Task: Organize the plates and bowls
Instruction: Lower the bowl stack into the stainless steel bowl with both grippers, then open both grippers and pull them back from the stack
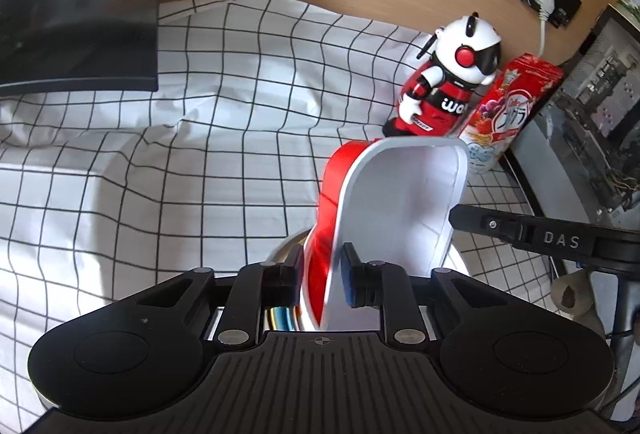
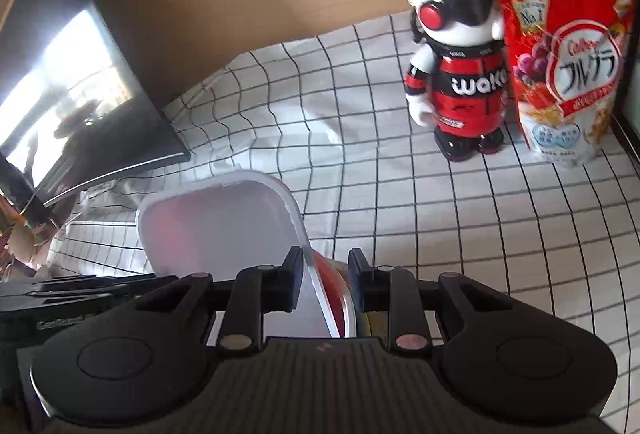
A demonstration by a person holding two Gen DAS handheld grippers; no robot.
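Note:
A square dish, white inside and red outside (image 1: 400,201), stands tilted on edge between both grippers. My left gripper (image 1: 320,274) is shut on its near rim; a shiny metal bowl (image 1: 280,254) lies under it. In the right wrist view the same dish (image 2: 224,226) leans to the left, and my right gripper (image 2: 324,282) is shut on its right rim. The right gripper's black body (image 1: 560,238) shows at the right of the left wrist view.
A checked white cloth (image 1: 200,153) covers the table. A red and white panda figure (image 2: 456,61) and a red cereal bag (image 2: 568,61) stand at the back right by the wooden wall. A dark monitor (image 2: 80,101) stands at the left.

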